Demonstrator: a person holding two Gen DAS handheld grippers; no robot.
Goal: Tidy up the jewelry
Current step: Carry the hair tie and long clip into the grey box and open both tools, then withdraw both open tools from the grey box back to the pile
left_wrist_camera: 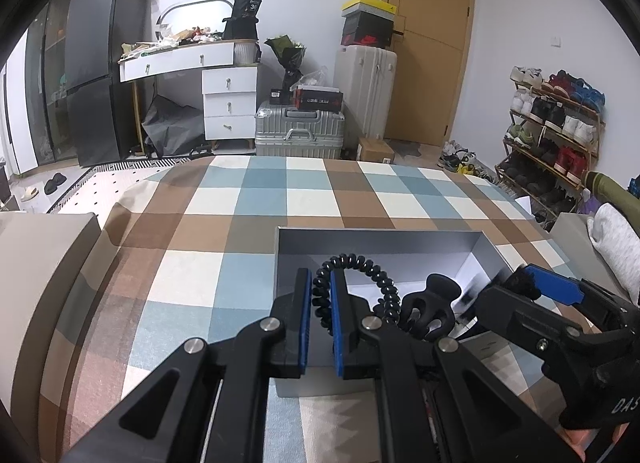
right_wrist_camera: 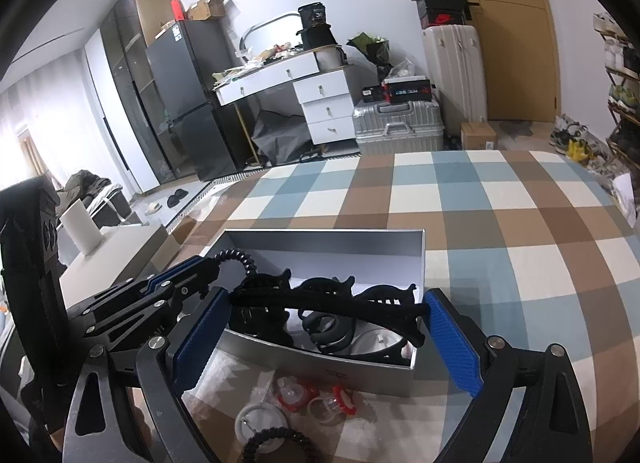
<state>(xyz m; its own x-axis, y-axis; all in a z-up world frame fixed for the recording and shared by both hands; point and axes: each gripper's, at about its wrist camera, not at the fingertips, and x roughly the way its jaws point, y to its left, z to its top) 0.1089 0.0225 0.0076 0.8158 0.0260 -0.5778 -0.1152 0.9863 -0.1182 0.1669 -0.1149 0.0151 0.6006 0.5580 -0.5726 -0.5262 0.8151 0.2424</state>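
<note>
Two claws hang over the gray box [right_wrist_camera: 332,371] on the bed [left_wrist_camera: 256,199]: left claw [left_wrist_camera: 320,303] pinches a coil hair tie [left_wrist_camera: 360,275], right claw [right_wrist_camera: 326,327] grips a black hairband [right_wrist_camera: 332,303].

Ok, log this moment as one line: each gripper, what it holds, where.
left gripper: shut on black spiral hair tie | right gripper: holding black headband endwise | both above grey box
</note>
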